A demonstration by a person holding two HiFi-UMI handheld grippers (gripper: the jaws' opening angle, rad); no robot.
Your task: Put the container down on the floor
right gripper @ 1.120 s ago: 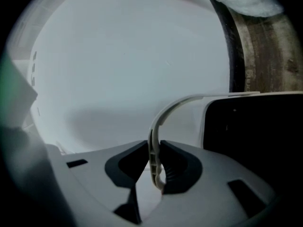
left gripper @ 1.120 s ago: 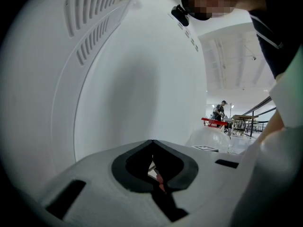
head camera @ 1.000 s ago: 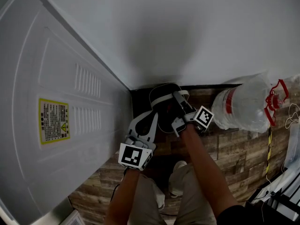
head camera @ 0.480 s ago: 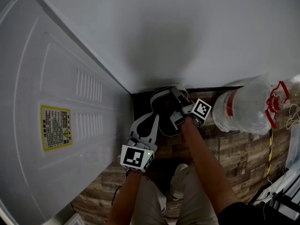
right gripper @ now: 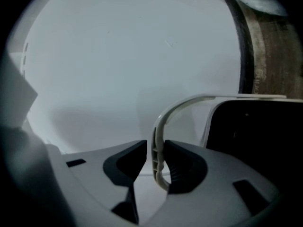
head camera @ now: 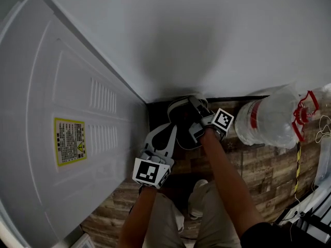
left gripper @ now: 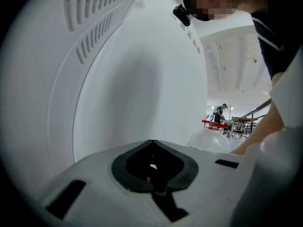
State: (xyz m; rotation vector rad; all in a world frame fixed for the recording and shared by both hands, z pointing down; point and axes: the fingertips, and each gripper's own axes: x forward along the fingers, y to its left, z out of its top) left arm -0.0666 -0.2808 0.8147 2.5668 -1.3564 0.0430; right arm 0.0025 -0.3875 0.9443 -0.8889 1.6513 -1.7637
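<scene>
Two big surfaces hem the work in: a white appliance panel (head camera: pixel 67 112) with a yellow label (head camera: pixel 70 141) and vent slots (head camera: pixel 103 94) on the left, and a plain white wall (head camera: pixel 217 35) behind. The dark container (head camera: pixel 182 122) sits low in the corner where they meet, over the wood-plank floor (head camera: pixel 258 159). Whether its base rests on the planks I cannot tell. A large clear water bottle (head camera: pixel 269 120) with a red handle (head camera: pixel 304 110) lies well to its right.

Compared with a second ago, the right gripper (head camera: pixel 196 110) has edged a little nearer the corner. The left gripper (head camera: pixel 170 130) and the container keep their places. The right jaws have just been opening.

Only the right gripper view shows the container's thin white handle (right gripper: pixel 189 102) standing between the pads of the right gripper (right gripper: pixel 155 148). It lies against one pad, with a slit of daylight at the other, so it is no longer pinched. The container's dark body (right gripper: pixel 255 131) is just beside the gripper.

Seen in its own view, the left gripper (left gripper: pixel 151 148) has its jaws together, pointing at the appliance panel. Nothing I can name sits between them. That view alone also shows a distant hall with a red bench (left gripper: pixel 215 124).
</scene>
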